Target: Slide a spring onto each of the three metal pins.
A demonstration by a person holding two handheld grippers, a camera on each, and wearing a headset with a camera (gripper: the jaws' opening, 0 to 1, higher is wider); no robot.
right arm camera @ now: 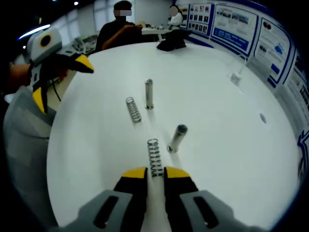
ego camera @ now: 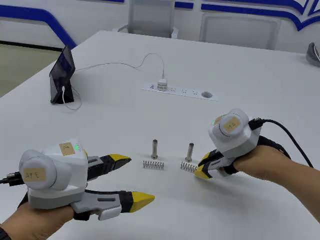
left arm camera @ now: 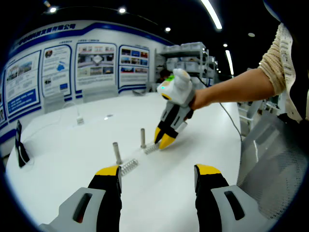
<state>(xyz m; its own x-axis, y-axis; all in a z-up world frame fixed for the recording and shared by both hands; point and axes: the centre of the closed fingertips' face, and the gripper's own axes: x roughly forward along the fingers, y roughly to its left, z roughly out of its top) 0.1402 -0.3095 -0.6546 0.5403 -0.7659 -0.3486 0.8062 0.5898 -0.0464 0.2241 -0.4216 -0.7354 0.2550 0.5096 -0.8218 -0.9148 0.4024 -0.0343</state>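
Left-hand pin (ego camera: 154, 148) and right-hand pin (ego camera: 190, 151) stand upright and bare on the table (ego camera: 125, 100). Right claw (ego camera: 202, 172), nearly closed, pinches the end of the right-hand spring (ego camera: 188, 166). Left-hand spring (ego camera: 153, 164) lies untouched. Left claw (ego camera: 136, 179) gapes wide, empty. Seemingly no spring is fitted yet.

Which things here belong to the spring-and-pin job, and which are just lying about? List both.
For the job: first pin, second pin, loose spring, gripped spring, left gripper, right gripper.

Lying about: tablet, power strip, charger.
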